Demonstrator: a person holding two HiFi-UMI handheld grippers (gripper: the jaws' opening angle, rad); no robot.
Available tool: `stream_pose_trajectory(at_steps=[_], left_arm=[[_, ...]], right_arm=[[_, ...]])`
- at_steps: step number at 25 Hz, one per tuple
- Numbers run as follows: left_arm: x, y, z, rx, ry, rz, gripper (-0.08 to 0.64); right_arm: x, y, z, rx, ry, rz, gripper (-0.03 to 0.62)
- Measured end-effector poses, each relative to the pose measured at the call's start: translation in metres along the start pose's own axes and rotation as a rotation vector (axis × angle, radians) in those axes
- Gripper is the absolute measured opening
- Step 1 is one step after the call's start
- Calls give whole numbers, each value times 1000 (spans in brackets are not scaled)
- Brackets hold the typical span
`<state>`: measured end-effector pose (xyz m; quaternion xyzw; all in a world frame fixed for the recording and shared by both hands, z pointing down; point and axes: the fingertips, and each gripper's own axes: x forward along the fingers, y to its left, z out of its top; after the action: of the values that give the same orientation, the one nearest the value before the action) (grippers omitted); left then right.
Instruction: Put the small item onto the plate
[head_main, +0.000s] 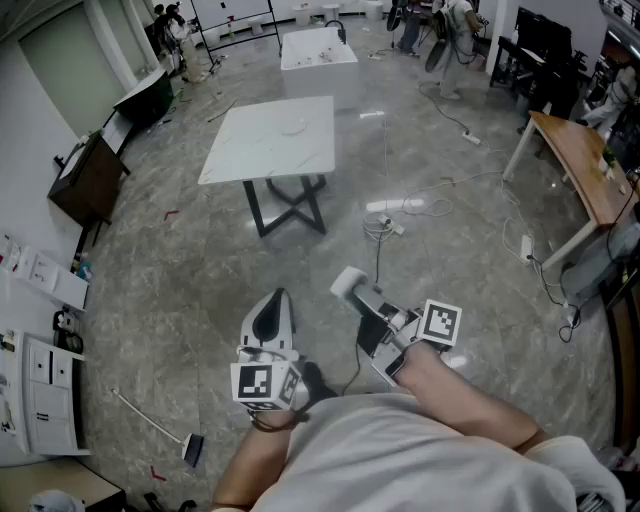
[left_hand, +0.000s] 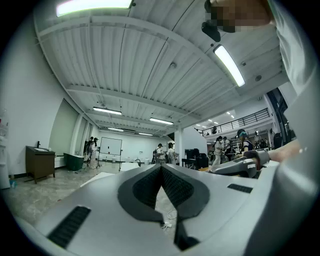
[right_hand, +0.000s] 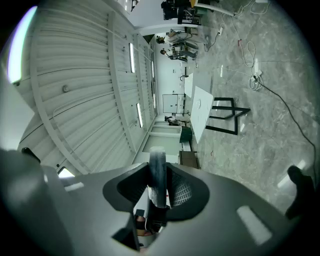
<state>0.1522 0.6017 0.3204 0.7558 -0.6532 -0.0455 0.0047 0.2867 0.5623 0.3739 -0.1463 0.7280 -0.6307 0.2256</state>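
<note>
Right gripper (right_hand: 159, 169): fingers clamped on a thin, dark small item (right_hand: 157, 159), seen edge-on, its end sticking out past the fingertips. Left gripper (left_hand: 161, 169): fingers closed tip to tip, nothing between them. White surface (head_main: 270, 140) well ahead of both.

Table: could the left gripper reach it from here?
Probably not. The left gripper is held near the person's body, and the table stands well off across the floor. Nothing blocks the way, but the person would need to walk over.

a white table (head_main: 270, 140) on black crossed legs stands on grey marbled floor (head_main: 180, 270) under a ribbed ceiling (left_hand: 150, 65) with strip lights (left_hand: 229, 65).
</note>
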Motion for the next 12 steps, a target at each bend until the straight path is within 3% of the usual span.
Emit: stream_pose_trajectory(at_steps=[12], left_arm=[[24,41,-4,-18,7,-1,6]], right_arm=[[42,-11,0,18,-9,-10,101]])
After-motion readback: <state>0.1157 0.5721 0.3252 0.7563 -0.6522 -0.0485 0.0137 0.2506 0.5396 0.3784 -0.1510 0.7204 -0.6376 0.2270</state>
